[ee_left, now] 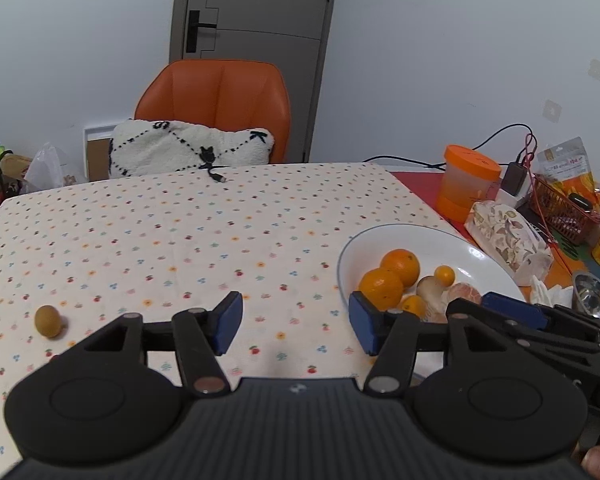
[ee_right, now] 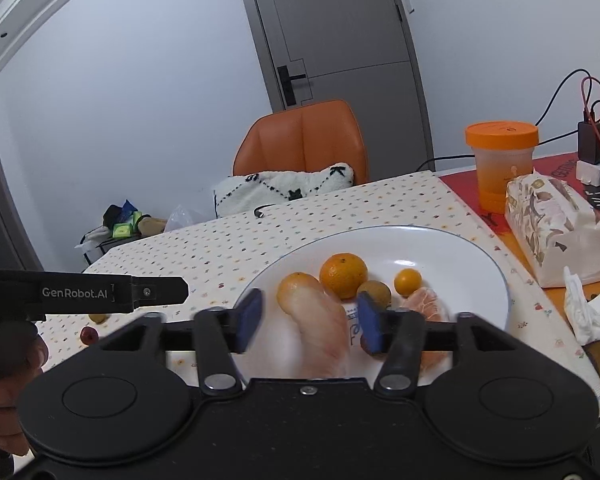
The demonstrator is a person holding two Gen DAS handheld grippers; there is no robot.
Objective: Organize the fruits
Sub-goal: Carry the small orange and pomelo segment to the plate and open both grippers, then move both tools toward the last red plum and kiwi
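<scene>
1. Dotted floral tablecloth over a table; orange chair with a white patterned cushion behind it, grey door at the back.
2. White round plate at the cloth's right edge, holding two large oranges, two small orange kumquats, a peeled tangerine and a brownish kiwi.
3. Small olive-brown fruit alone on the cloth, well left of the plate.
4. Small dark red fruit lying nearby.
5. Left gripper spread wide over bare cloth, gripping nothing.
6. Right gripper parted above the plate's near side, a pale pinkish fruit piece between its blue pads; contact not discernible.
7. Orange-lidded plastic cup and floral tissue pack right of the plate.
</scene>
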